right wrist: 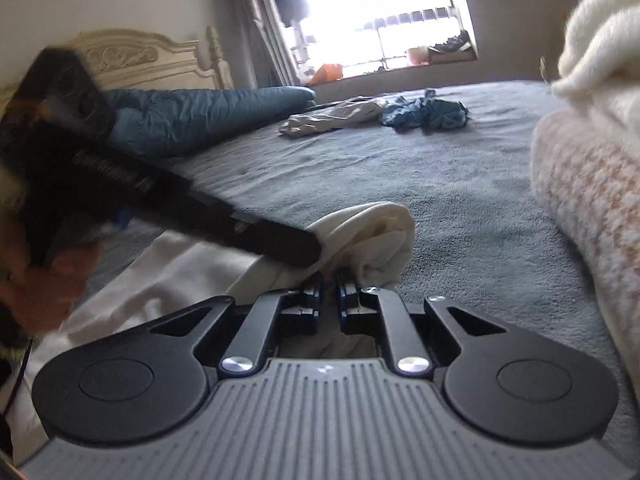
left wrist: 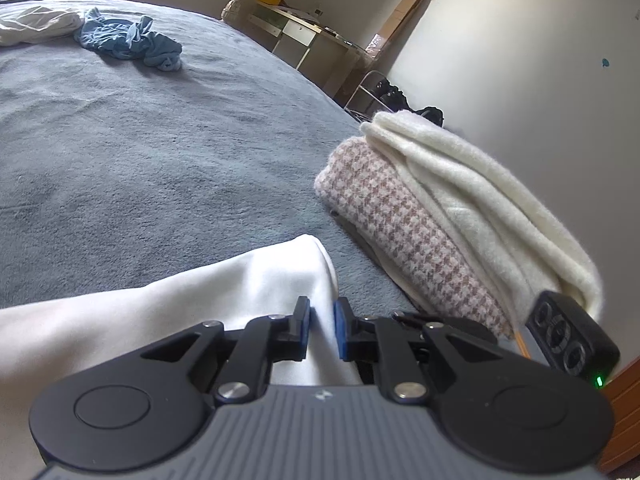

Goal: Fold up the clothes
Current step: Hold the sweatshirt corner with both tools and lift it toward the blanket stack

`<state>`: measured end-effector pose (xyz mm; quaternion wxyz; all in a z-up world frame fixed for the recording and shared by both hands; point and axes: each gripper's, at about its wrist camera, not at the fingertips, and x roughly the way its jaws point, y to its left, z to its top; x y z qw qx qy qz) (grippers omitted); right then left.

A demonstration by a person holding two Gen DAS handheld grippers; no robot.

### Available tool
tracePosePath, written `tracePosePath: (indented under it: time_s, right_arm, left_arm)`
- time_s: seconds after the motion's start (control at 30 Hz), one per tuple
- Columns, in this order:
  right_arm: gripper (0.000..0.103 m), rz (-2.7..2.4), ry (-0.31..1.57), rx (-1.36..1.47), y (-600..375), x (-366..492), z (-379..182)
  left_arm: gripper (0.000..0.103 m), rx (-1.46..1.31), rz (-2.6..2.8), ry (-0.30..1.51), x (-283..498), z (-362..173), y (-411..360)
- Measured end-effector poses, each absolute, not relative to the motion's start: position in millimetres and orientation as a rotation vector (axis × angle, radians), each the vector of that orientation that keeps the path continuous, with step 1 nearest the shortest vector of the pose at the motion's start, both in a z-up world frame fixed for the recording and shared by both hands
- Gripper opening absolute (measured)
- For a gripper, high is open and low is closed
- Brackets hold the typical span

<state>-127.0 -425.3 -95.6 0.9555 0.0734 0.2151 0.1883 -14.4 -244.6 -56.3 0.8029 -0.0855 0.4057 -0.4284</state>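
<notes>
Nearest, the left tool (left wrist: 322,330) is clenched on a fold of the white garment (left wrist: 160,300), which lies at the near edge of the bed (left wrist: 160,160); the pinch probably keeps that edge taut for folding. The right tool (right wrist: 330,300), jaws nearly together, grips the same garment's bunched end (right wrist: 372,232), likely to carry it across. Just beside, along the bed's edge, sits a finished stack: a checked knit (left wrist: 400,216) under a cream knit (left wrist: 480,200). Far across the bed, a crumpled blue garment (left wrist: 128,42) and a pale one (left wrist: 36,24) wait unfolded.
</notes>
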Motion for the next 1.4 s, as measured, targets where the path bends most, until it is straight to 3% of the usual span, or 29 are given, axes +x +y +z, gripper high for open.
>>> tracePosePath:
  time_s: [0.33,0.43,0.53,0.63,0.87,1.0,1.4]
  right_arm:
    - [0.011,0.359,0.437,0.081,-424.7,-170.1,-88.6]
    - [0.018,0.285,0.490,0.193,-435.4,-184.6,-85.9]
    - [0.020,0.248,0.522,0.359,-450.5,-196.3,-90.3]
    - [0.020,0.214,0.547,0.494,-462.8,-205.5,-96.0]
    - [0.020,0.215,0.579,0.549,-462.2,-182.0,-111.9]
    - [0.012,0.301,0.594,0.589,-450.8,-171.4,-114.0]
    - [0.012,0.305,0.535,0.447,-431.8,-185.0,-111.3]
  left_arm:
    - [0.020,-0.174,-0.935,0.917,-6.8,-68.9,-263.2]
    - [0.025,-0.170,-0.933,0.917,-7.4,-69.2,-262.2]
    - [0.037,-0.195,-0.935,0.913,-11.2,-62.6,-254.1]
    - [0.040,-0.169,-0.957,0.907,-22.4,-57.1,-248.1]
    - [0.040,-0.082,-0.984,0.923,-43.0,-62.8,-242.8]
    - [0.041,-0.133,-0.983,0.954,-37.3,-67.2,-238.8]
    - [0.044,-0.006,-0.880,0.997,-28.7,-61.2,-269.5]
